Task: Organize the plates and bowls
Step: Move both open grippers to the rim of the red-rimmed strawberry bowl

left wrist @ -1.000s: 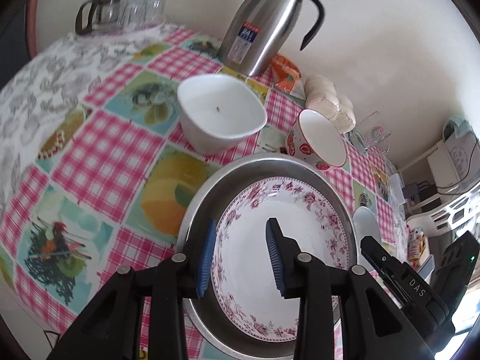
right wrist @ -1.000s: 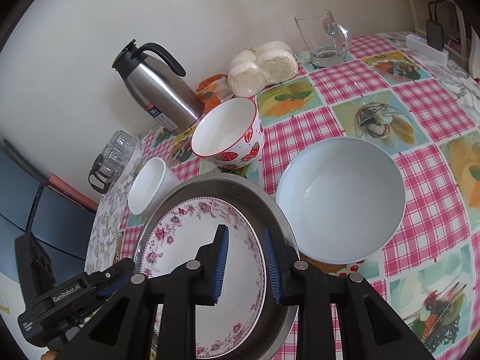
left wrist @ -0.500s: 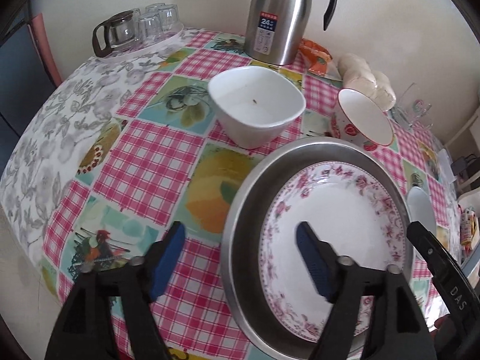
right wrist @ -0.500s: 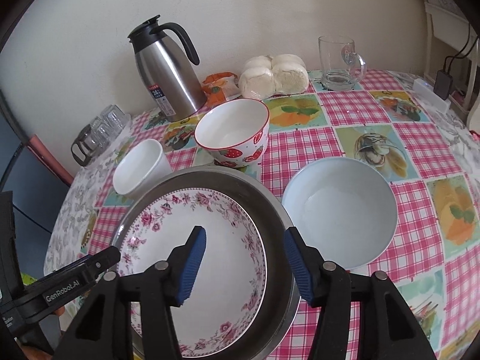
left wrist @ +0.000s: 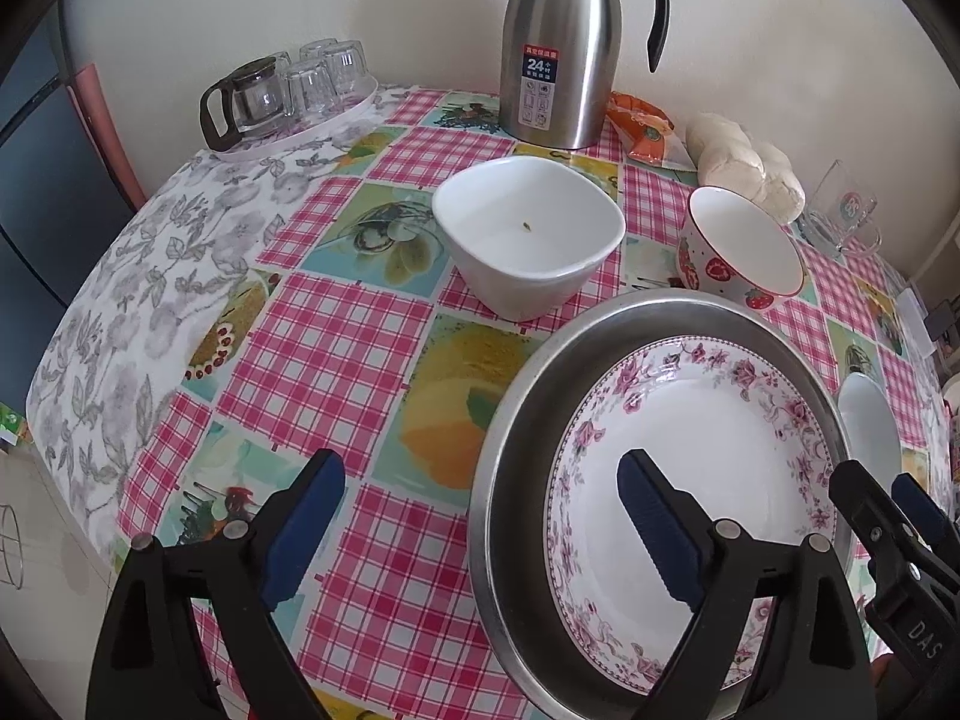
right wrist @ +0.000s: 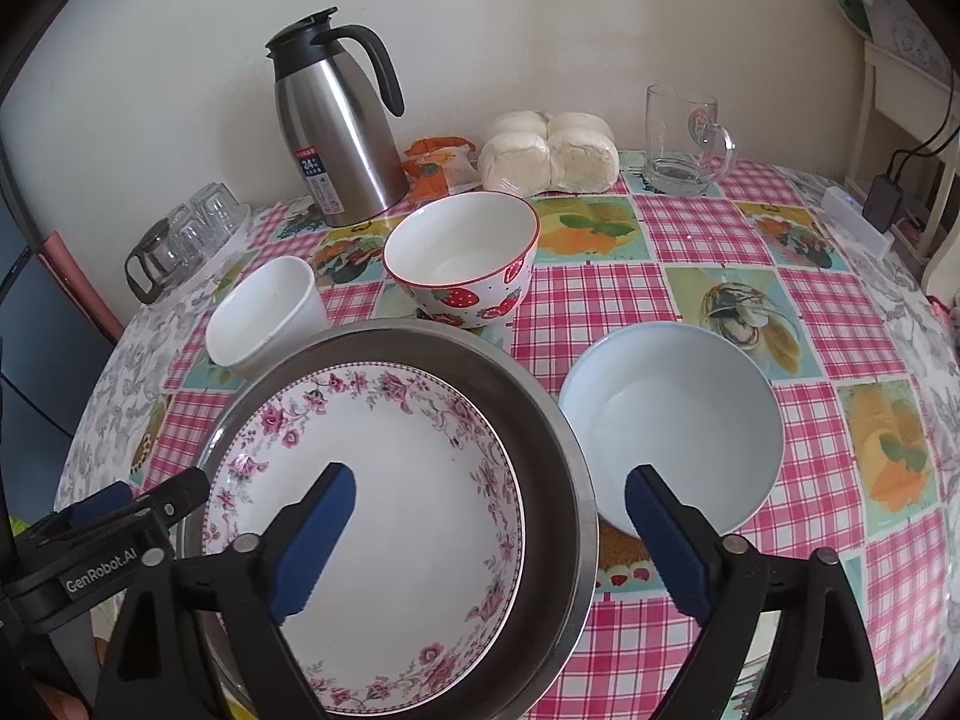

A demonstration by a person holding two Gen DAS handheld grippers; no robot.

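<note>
Floral plate (right wrist: 384,492) lies inside steel pan (right wrist: 546,438) on counter (left wrist: 336,348). Left gripper (left wrist: 480,516) and right gripper (right wrist: 489,525) fingers straddle the pan rim, opening wide, gripping nothing. Pale blue bowl (right wrist: 678,420) beyond right finger.

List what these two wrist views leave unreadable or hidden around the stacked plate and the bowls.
- Near rim of the floral plate and the steel basin: cut by the bottom edge and covered by gripper fingers in both views.
- Light blue bowl: a sliver in the left view, behind the basin rim.
- White square bowl: its base is hidden behind the basin in the right view.
- Flask label: small print unreadable.
</note>
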